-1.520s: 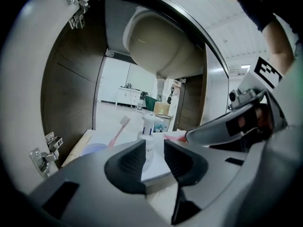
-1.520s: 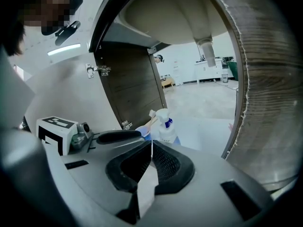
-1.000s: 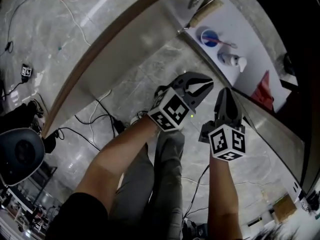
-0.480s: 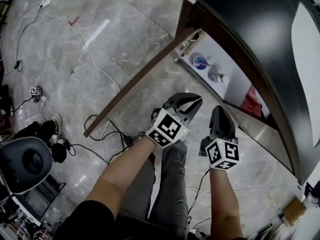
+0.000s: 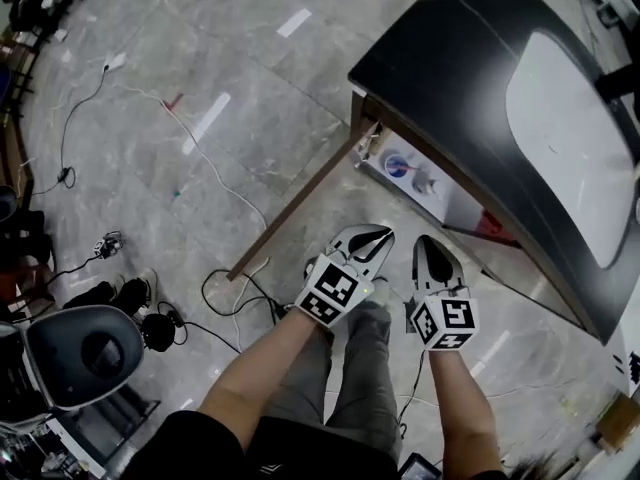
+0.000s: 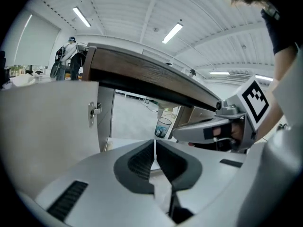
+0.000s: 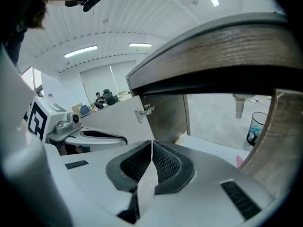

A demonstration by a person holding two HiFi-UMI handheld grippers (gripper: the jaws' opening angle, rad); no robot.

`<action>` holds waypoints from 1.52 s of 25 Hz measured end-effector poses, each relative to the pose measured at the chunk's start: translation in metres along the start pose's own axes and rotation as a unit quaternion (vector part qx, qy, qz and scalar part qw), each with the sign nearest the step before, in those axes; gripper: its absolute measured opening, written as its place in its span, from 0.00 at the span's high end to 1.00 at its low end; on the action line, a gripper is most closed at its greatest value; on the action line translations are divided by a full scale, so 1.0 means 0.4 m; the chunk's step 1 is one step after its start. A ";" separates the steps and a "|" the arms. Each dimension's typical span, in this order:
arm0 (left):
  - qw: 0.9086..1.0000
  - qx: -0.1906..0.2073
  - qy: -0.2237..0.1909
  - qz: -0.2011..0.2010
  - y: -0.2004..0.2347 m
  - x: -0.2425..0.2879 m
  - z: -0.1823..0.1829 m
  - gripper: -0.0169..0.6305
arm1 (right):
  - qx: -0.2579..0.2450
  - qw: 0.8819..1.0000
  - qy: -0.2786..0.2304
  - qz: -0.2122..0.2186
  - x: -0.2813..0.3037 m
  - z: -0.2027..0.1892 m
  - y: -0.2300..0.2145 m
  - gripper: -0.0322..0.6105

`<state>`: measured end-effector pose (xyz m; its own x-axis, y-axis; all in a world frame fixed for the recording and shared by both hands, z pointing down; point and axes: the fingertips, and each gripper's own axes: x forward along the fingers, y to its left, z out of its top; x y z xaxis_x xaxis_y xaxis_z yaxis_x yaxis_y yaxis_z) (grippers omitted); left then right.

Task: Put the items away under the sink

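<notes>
The cup [image 5: 399, 164] with blue contents stands inside the open cabinet [image 5: 456, 206] under the sink [image 5: 568, 133]. A white bottle [image 5: 428, 181] is just beside it, and something red [image 5: 490, 226] lies further along. I see my left hand-held gripper [image 5: 374, 234] clenched on nothing, and my right hand-held gripper [image 5: 428, 242] the same. The two are side by side before the cabinet, above my legs [image 5: 350, 388].

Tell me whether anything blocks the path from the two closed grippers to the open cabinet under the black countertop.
Nothing visible does. The wooden cabinet door is swung wide, and the way from the left gripper and the right gripper to the white cabinet interior, where a clear cup stands, is open.
</notes>
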<state>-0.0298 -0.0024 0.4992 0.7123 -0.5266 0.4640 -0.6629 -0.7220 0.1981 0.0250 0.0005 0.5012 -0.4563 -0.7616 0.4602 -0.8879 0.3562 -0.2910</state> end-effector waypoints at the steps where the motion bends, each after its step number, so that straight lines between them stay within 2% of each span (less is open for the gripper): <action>1: 1.000 0.003 -0.002 0.002 -0.010 -0.012 0.012 0.94 | -0.001 1.000 -0.002 0.005 -0.015 0.012 -0.002 0.89; 6: 1.000 0.010 -0.016 0.023 -0.059 -0.093 0.100 0.94 | 0.006 1.000 -0.021 0.022 -0.100 0.101 0.013 0.89; 13: 0.999 0.017 -0.015 0.049 -0.080 -0.162 0.172 0.95 | -0.005 0.999 -0.042 0.030 -0.146 0.185 0.071 0.89; 19: 0.999 0.029 -0.008 0.045 -0.136 -0.238 0.224 0.95 | -0.002 0.997 -0.064 0.045 -0.215 0.243 0.143 0.89; 26: 0.997 0.046 -0.032 0.045 -0.189 -0.303 0.292 0.95 | -0.007 0.997 -0.063 0.054 -0.301 0.274 0.214 0.89; 38: 0.997 0.058 -0.025 0.037 -0.227 -0.382 0.316 0.95 | -0.003 0.995 -0.084 0.050 -0.412 0.317 0.250 0.89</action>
<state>-0.0493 0.0869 0.3010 0.6748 -0.6005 0.4291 -0.6853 -0.7256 0.0624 0.0188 0.0928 0.2899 -0.5267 -0.8015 0.2831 -0.8392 0.4374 -0.3230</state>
